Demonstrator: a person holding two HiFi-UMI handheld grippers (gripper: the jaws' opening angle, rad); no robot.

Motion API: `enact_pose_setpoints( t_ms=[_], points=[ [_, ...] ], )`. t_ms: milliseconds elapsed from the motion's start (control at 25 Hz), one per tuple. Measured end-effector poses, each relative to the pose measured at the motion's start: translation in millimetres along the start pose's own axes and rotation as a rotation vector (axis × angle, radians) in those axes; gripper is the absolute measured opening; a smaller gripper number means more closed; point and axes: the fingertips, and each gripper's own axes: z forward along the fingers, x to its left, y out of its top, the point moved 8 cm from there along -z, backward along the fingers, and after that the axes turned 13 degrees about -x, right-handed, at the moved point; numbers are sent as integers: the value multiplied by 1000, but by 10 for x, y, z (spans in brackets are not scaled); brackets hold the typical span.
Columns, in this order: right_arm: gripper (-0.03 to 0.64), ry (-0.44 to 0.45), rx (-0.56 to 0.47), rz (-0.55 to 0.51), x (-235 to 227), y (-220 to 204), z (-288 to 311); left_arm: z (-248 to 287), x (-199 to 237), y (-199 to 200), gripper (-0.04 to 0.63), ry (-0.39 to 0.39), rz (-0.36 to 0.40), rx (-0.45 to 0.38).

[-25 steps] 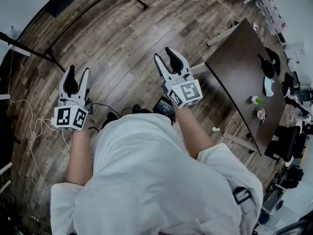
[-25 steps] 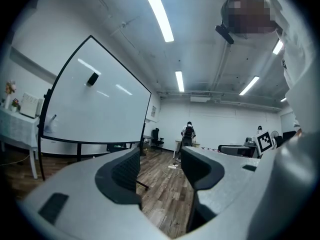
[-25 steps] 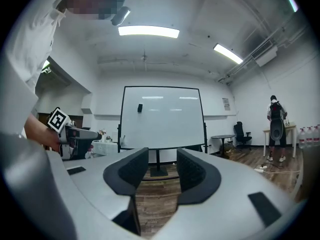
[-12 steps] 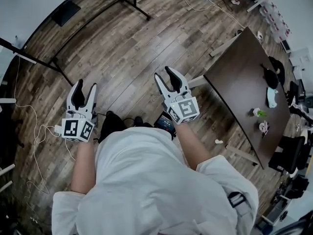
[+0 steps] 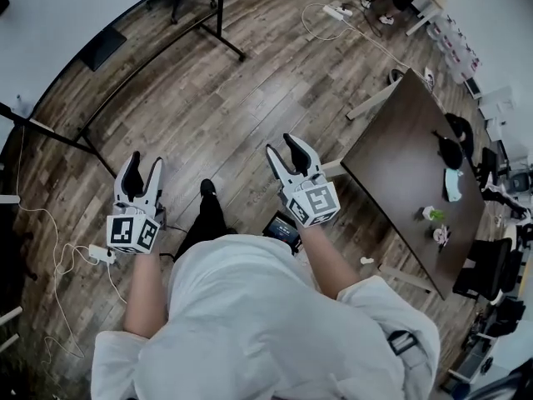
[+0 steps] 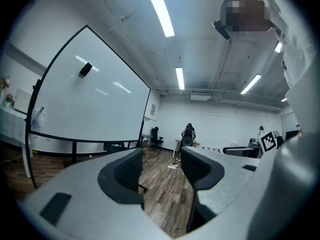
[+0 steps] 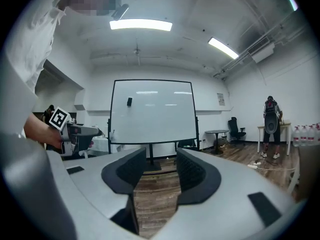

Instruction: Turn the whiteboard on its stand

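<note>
The whiteboard [image 7: 152, 111] is a large white panel in a black frame on a black floor stand, facing me across the wooden floor. It fills the left of the left gripper view [image 6: 90, 104]. From the head view its face [image 5: 75, 15] and stand feet [image 5: 223, 32] lie at the top left. My left gripper [image 5: 141, 163] is open and empty, well short of the board. My right gripper [image 5: 281, 146] is also open, its jaws have just been opening, and nothing is between them. Both point level toward the board.
A dark table [image 5: 416, 165] with small items stands to the right. A power strip and cables [image 5: 337, 11] lie on the floor beyond, more cable [image 5: 58, 248] at the left. A person [image 7: 271, 119] stands far right near a chair [image 7: 235, 129].
The person has stepped toward the whiteboard, one foot now out in front. Both grippers sit lower in the head view, and more of the stand shows at the top.
</note>
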Motion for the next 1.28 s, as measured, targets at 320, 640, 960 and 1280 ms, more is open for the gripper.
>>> enact_pose_setpoints(
  t_ms=[320, 640, 960, 1280],
  points=[
    [186, -3, 3, -57, -446, 105, 1092, 1041, 695, -137, 244, -17, -39, -20],
    [190, 6, -6, -81, -696, 115, 2295, 2030, 1405, -112, 244, -75, -8, -23],
    [178, -49, 1, -73, -1079, 77, 2778, 2857, 1791, -301, 245, -98, -46, -21],
    [179, -55, -30, -34, -1895, -188, 3286, 3733, 1828, -495, 245, -92, -12, -5]
  ],
)
